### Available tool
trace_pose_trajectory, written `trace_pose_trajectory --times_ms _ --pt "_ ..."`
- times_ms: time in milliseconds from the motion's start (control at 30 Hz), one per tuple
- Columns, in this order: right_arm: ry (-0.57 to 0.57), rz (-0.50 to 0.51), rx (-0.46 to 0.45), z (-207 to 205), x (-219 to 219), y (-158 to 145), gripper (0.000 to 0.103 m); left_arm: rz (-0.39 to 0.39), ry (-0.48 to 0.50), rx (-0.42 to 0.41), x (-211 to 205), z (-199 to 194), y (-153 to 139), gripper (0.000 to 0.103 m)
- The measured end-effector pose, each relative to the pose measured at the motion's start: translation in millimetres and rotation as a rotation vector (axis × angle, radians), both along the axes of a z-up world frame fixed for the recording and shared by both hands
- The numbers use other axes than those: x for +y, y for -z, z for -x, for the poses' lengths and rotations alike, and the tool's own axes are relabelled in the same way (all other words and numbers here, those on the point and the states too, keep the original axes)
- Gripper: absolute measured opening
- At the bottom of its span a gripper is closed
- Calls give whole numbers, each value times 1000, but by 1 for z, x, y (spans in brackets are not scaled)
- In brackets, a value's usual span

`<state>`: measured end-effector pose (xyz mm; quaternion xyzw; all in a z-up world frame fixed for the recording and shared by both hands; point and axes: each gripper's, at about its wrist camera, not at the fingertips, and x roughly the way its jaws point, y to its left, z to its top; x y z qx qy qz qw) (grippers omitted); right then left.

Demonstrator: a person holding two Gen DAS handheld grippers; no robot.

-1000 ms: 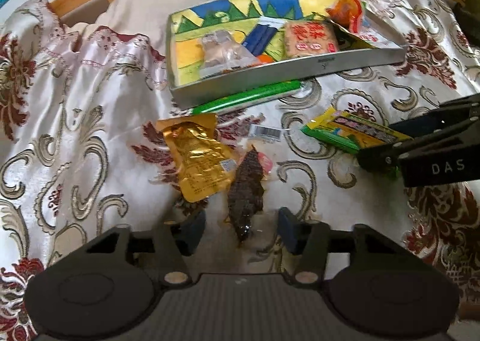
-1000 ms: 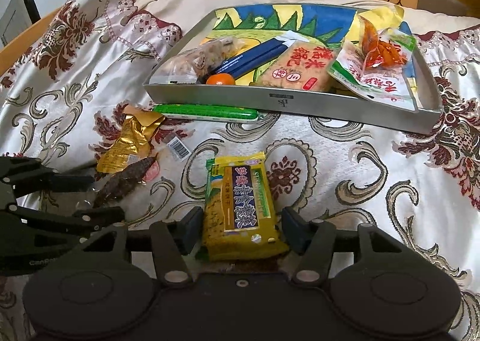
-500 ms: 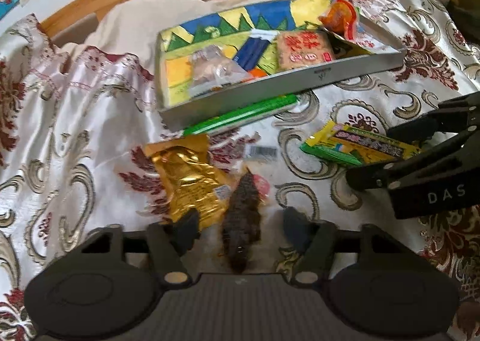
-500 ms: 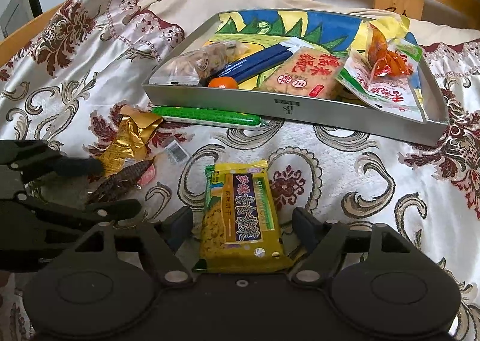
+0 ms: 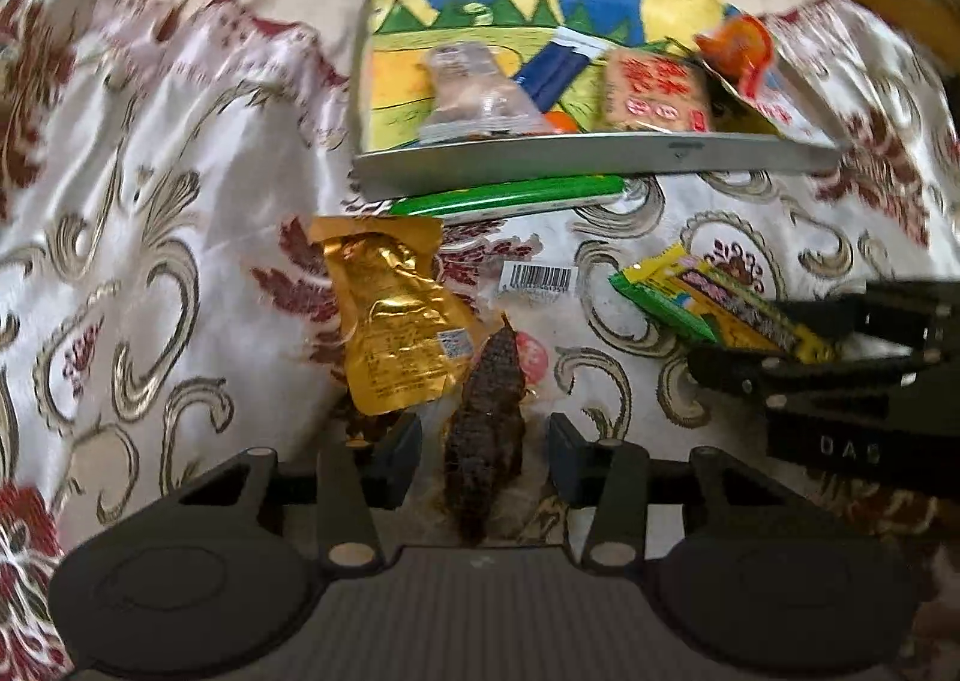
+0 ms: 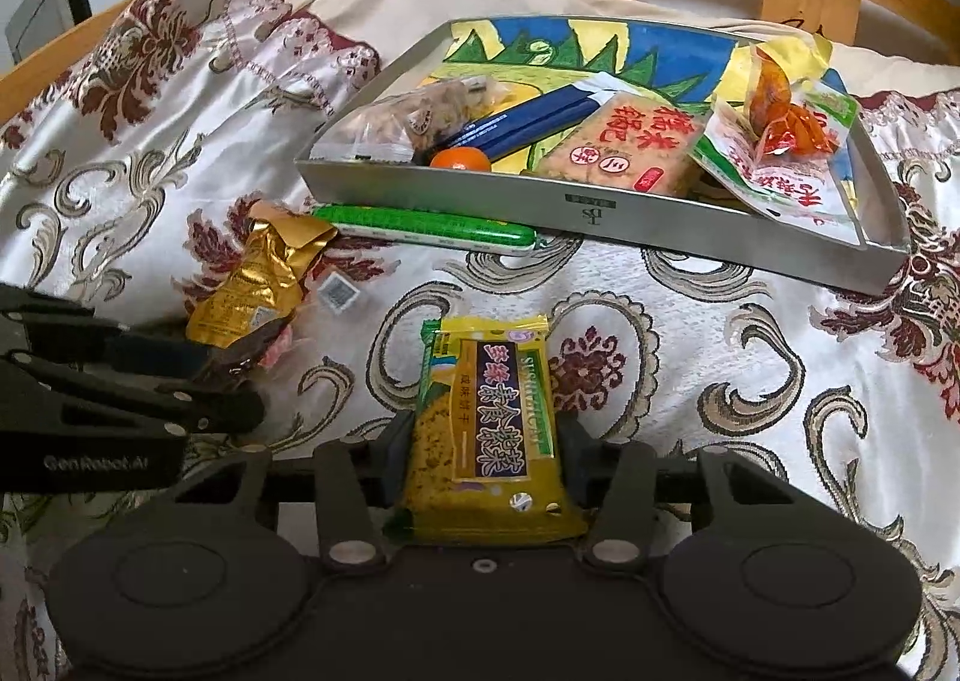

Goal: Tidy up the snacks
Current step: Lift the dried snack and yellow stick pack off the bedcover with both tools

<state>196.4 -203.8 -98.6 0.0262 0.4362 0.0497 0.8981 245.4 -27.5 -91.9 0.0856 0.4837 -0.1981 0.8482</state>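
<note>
On the bed's patterned cover (image 6: 690,333) we see the right hand-held gripper (image 6: 483,456) pinching a yellow cracker pack (image 6: 486,429), fingers (image 6: 399,456) tight on both edges. Our left hand-held gripper (image 5: 480,456) is spread around a dark brown snack (image 5: 483,429), fingers (image 5: 399,453) not touching it. A gold pouch (image 5: 393,321) lies just beside it, overlapping. Farther back a green stick pack (image 6: 420,222) lies against the metal tray (image 6: 600,213), which holds several snack packs and a small orange (image 6: 461,159).
</note>
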Motion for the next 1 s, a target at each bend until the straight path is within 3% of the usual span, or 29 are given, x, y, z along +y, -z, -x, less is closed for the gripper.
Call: trace_pose_trajectory --times_ms 167,400,567,700,1000 --pt "2 1 -30 3 1 -1 50 44 -50 24 8 -3 -2 49" --pt "-21 42 -111 7 8 -7 50 61 -76 -5 12 -2 -12 49" --pt "-27 43 -79 5 11 1 50 24 -56 24 8 -4 -2 49" --pt "-23 46 -83 6 12 2 50 2 -37 1 5 -3 1 51" --pt "-20 50 -100 7 12 -2 50 8 -43 3 4 -3 2 50"
